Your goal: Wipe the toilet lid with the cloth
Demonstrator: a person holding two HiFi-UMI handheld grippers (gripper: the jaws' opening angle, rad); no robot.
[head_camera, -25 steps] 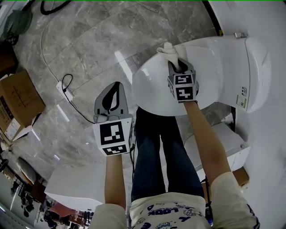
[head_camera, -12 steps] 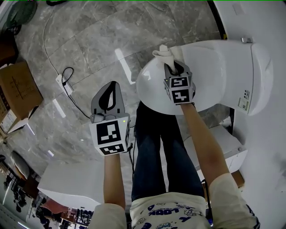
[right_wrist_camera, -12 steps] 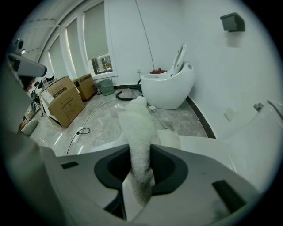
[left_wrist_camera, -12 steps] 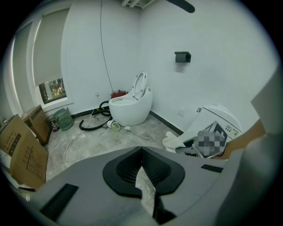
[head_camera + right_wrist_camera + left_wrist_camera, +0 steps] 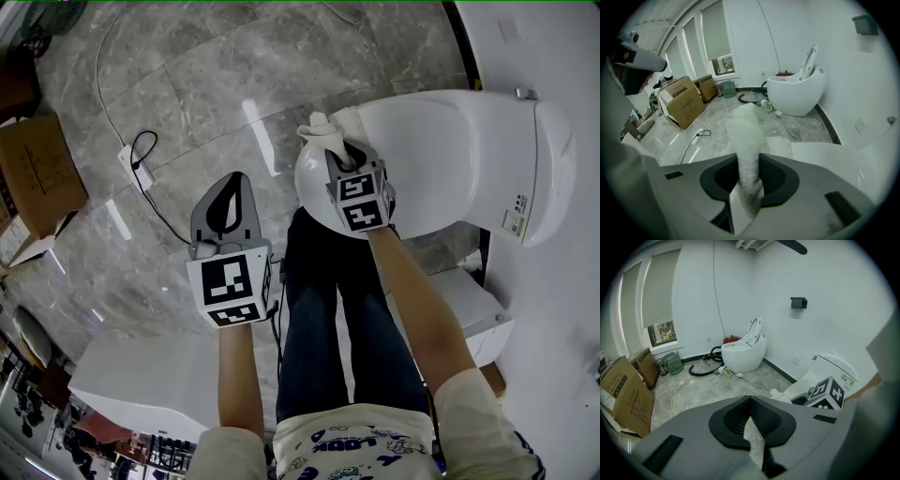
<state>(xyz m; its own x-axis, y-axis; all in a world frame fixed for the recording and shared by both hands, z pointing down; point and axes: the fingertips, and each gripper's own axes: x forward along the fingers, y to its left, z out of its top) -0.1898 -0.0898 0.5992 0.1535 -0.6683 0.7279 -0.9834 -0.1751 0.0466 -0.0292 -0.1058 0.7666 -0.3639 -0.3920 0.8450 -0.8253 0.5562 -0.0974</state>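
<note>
The white toilet (image 5: 525, 159) stands at the upper right of the head view, its closed lid (image 5: 431, 159) glossy and rounded. My right gripper (image 5: 339, 153) is shut on a white cloth (image 5: 330, 133) and presses it on the lid's front left edge. In the right gripper view the cloth (image 5: 747, 154) sticks up from between the jaws, over the lid (image 5: 825, 152). My left gripper (image 5: 228, 208) hangs over the floor, left of the toilet, jaws together with nothing held. From the left gripper view the toilet (image 5: 829, 369) and the right gripper's marker cube (image 5: 828, 392) appear at right.
Grey marble floor (image 5: 187, 84) with a power strip and cable (image 5: 131, 169) at left. Cardboard boxes (image 5: 42, 169) stand at the far left. A second toilet (image 5: 743, 350) with raised lid stands by the far wall. A white box (image 5: 469, 309) sits under the toilet's side.
My right gripper has slid the cloth leftward along the lid's front edge, toward its left rim. The left gripper has stayed about where it was.
</note>
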